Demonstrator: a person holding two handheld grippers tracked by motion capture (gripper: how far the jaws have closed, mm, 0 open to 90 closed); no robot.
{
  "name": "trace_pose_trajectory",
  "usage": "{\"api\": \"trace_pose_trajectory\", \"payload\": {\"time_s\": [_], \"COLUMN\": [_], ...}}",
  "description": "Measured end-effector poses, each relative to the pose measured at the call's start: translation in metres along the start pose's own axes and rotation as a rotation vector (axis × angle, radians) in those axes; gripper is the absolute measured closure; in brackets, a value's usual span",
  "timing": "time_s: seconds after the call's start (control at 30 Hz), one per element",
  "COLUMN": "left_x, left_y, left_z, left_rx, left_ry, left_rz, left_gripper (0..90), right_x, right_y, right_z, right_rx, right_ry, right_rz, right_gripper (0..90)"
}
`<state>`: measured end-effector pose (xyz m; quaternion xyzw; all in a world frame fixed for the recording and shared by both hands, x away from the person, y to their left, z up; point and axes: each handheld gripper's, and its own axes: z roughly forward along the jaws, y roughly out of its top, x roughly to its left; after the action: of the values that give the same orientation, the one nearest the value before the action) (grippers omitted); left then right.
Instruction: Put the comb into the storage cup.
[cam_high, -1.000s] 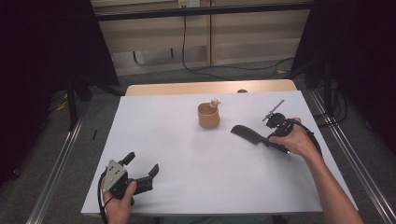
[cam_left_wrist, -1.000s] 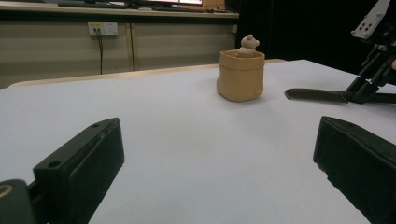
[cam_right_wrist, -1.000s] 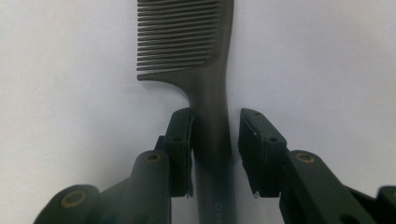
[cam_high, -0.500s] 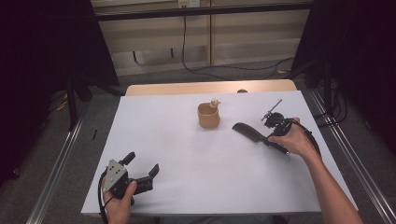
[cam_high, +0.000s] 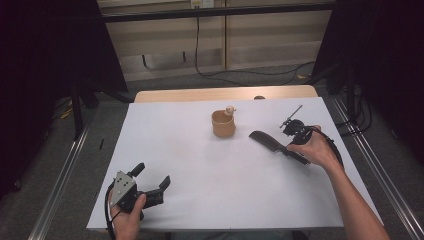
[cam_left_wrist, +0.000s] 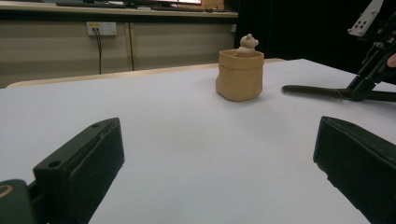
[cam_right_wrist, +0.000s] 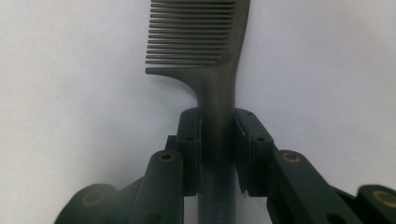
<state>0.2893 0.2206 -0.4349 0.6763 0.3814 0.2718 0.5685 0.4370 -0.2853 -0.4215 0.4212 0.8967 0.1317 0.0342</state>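
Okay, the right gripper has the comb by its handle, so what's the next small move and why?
Probably lift the comb a little off the table. The right gripper is shut on its handle, fingers pressing both sides, and the comb seems to lie flat. The likely goal, the cup, stands apart from it.

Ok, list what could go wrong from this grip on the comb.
The right gripper clamps the comb only on its narrow handle, so the long toothed end might pivot or slip when lifted. Swinging it left could knock the small tan pot, which stands close to the comb's tip.
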Motion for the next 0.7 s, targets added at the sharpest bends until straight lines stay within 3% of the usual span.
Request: {"api": "trace_pose_trajectory", "payload": {"time_s": [0.7], "left_x": [-0.001], "left_y": [0.000], "left_z": [0.001], "left_rx": [0.002], "left_ry": [-0.002], "left_rz": [0.001], "left_gripper": [1.9], "right_x": [0.000], "right_y": [-0.014], "right_z": [-0.018], "right_rx": [-0.104], "right_ry": [0.030], "right_rz": [0.046], "right_gripper": [73.0]}}
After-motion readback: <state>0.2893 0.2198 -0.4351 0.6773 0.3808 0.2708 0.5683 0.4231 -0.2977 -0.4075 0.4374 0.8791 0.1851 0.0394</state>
